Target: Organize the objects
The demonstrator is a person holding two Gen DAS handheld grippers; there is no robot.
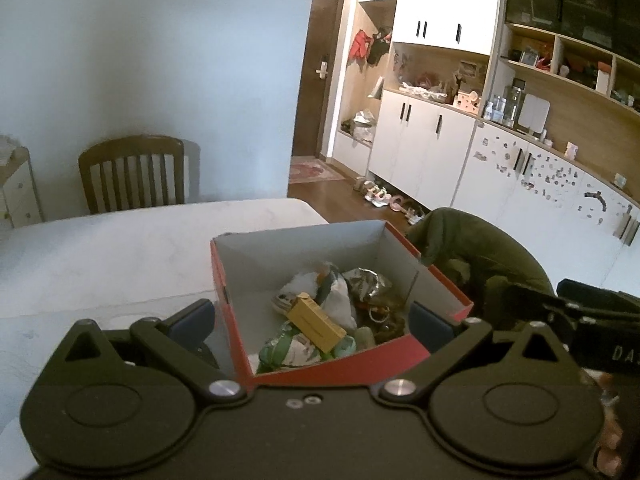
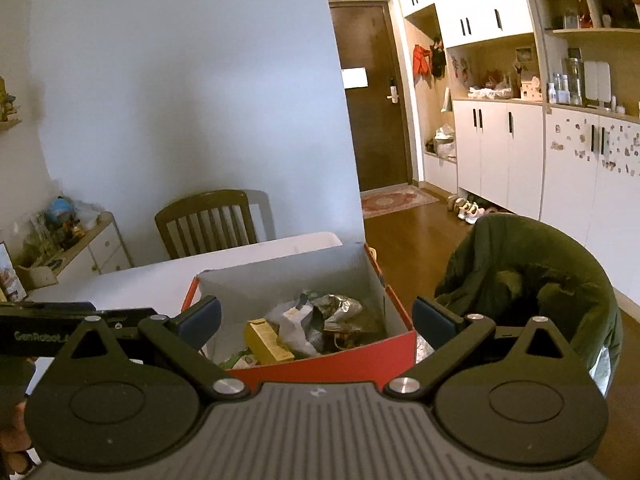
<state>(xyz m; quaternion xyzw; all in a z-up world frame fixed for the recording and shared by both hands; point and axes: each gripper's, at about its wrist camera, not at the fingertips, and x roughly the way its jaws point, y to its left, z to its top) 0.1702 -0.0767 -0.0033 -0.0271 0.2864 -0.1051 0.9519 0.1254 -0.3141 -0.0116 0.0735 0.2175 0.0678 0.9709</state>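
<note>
A red cardboard box (image 1: 240,344) with a grey inside stands on the white table (image 1: 120,264); it also shows in the right wrist view (image 2: 344,368). It holds several items: a yellow carton (image 1: 316,322), white and silver wrappers (image 1: 366,280), green packets (image 1: 280,346). The yellow carton (image 2: 266,342) and wrappers (image 2: 316,312) show in the right view too. My left gripper (image 1: 312,322) is open and empty, its fingers either side of the box's near corner. My right gripper (image 2: 316,318) is open and empty, just above the box's near wall.
A wooden chair (image 1: 132,174) stands at the table's far side. A chair draped in a dark green jacket (image 2: 532,280) stands right of the box. White cabinets (image 2: 500,152), shoes (image 1: 384,198) and a dark door (image 2: 372,92) lie beyond. A cluttered low cabinet (image 2: 72,244) stands left.
</note>
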